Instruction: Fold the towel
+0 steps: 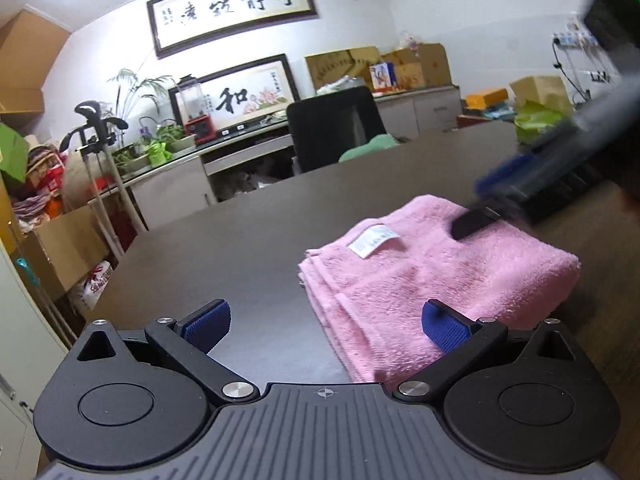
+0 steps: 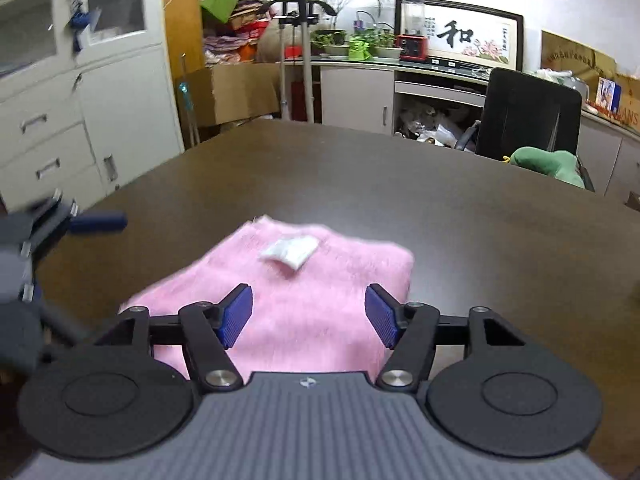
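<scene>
The dark desk (image 1: 240, 232) carries a single pink towel (image 1: 420, 276), which lies already folded into a thick rectangular stack toward the near side of the desk, with bare wood all round it and the far edge and its black chair (image 1: 332, 128) well apart. Judging by the layered hems at the stack's left side in the left wrist view, the folding looks close to done, so the step in hand is most likely a last tidy or a final halving. To do it well, I would first square the stack: the layered edges fan out slightly, so nudge them flush before any further fold. The left gripper (image 1: 324, 324) hovers low over the near left corner of the towel with its jaws wide apart and nothing between them; one blue pad sits over the pink cloth, the other over bare desk. The right gripper (image 2: 308, 314) hangs above the near edge of the towel, jaws likewise apart and empty, and it is blurred where it shows in the left wrist view, so whether it touches the cloth there I cannot tell. For a clean fold, each gripper should pinch all the layers at matching corners, lift together and lay them level. The small white label (image 1: 374, 242) lies on top near the far edge; folding over it would hide it inside.
</scene>
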Demonstrator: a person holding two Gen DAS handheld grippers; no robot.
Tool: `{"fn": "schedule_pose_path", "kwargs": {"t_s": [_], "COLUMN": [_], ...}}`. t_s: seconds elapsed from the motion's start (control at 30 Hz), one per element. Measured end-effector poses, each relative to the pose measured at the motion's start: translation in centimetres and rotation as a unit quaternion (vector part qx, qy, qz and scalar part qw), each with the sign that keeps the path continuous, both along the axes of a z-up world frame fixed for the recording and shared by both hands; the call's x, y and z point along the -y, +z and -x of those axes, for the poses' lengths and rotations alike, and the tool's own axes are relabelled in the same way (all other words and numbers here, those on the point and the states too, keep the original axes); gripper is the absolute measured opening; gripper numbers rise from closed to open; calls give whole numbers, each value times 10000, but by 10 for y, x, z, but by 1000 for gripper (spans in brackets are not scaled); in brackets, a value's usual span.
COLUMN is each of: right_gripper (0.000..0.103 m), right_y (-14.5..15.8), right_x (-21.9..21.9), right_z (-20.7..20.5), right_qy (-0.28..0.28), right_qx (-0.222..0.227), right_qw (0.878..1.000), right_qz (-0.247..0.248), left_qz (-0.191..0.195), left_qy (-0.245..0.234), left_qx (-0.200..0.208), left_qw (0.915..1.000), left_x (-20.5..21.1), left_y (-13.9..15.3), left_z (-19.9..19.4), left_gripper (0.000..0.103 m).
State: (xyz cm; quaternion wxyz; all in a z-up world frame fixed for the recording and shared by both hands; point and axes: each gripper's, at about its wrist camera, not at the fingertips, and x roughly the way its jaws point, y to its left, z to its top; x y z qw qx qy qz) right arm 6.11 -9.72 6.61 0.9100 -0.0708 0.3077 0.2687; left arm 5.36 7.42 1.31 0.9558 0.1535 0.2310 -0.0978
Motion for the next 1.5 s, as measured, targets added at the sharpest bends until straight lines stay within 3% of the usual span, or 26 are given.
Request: {"fn": "schedule_pose_path", "kwargs": {"t_s": [0.17,0.37,0.47,0.6,0.73,0.87,1.0,1.17,1.33,1.5], "right_gripper": [65,67,68,74,90,91,91,91,92,96], "right_y": [-25,-13,-23,-18,-5,-1,-9,-13,-21,-31], "right_x": [-10,-4,-6,9,34,59,65,64,66,68], "right_z": [19,38,43,45,56,66,71,76,77,84], "right_qy": [398,505,631,555,23,-557,-1000,-1372,-1882,-2257], "right_qx": [187,386,354,409,898,966,922,951,743,470], "right_qw": [9968,9967,9943,9970,9959,9916,9898,9858,9792,9730], "right_qz": [675,512,789,350,-116,-652,-414,-184,-140,-61], "left_qz": [-128,97,151,320,666,938,1085,1079,1039,936], "left_qy": [81,98,197,415,673,980,961,513,290,392], "left_qx": [-219,-138,-309,-413,-316,-257,-82,216,-43,-269], "left_qw": [9996,9998,9992,9978,9950,9904,9894,9926,9942,9945], "left_x": [5,-4,-5,-15,-29,-40,-40,-14,25,52], "left_y": [-3,2,2,4,12,16,19,26,23,12], "left_z": [-6,0,-5,-7,-2,2,18,47,63,64], "left_gripper": [103,103,103,103,103,103,103,103,103,103]}}
